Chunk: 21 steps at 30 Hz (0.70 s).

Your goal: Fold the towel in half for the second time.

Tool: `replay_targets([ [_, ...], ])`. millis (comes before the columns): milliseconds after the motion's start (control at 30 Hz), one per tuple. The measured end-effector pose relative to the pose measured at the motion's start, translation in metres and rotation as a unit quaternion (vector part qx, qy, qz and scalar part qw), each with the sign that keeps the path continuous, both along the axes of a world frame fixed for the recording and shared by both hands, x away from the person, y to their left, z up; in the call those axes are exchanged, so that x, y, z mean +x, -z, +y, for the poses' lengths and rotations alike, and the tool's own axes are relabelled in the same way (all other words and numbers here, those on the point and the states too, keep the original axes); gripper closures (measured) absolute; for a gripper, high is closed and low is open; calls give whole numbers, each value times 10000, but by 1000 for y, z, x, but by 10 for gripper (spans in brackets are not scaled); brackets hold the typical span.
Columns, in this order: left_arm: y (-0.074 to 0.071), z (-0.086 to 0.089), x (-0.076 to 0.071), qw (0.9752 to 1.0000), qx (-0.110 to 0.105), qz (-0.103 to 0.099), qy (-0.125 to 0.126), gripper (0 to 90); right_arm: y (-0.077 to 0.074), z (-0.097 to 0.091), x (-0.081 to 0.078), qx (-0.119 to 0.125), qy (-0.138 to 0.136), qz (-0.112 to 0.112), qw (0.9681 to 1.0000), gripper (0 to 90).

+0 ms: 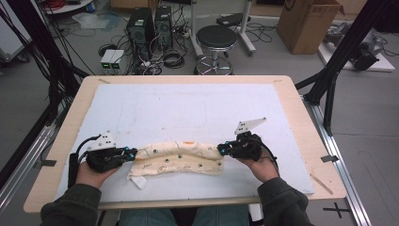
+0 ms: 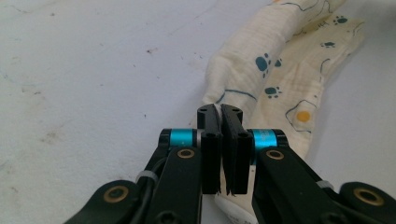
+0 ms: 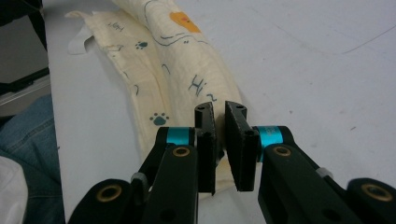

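Left gripper jaws pinch cloth left end; right gripper jaws pinch right end.

A lab: computer towers, tangled cables, stool, cardboard box.

Folded cloth on table, between grippers, apparently pinched endwise.

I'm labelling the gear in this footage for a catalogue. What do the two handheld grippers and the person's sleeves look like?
Both the left gripper and the right gripper are black, each with two flat black jaws, turquoise bands at the jaw bases and brass-coloured pivot pins. Each carries a pale grey three-cornered plate on top and trails a black cable. The sleeves are dark grey-green.
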State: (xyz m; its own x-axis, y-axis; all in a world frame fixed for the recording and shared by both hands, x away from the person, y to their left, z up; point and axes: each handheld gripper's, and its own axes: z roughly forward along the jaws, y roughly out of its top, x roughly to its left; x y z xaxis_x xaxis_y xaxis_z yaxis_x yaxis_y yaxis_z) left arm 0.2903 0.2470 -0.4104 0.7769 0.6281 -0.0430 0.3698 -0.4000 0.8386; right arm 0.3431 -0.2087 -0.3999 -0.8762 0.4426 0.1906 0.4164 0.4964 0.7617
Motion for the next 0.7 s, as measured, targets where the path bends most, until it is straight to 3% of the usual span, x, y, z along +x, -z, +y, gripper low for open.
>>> replay_targets([
  [700, 14, 1, -23, 9999, 32, 35, 106, 860, 13, 1, -16, -283, -162, 47, 9995, 830],
])
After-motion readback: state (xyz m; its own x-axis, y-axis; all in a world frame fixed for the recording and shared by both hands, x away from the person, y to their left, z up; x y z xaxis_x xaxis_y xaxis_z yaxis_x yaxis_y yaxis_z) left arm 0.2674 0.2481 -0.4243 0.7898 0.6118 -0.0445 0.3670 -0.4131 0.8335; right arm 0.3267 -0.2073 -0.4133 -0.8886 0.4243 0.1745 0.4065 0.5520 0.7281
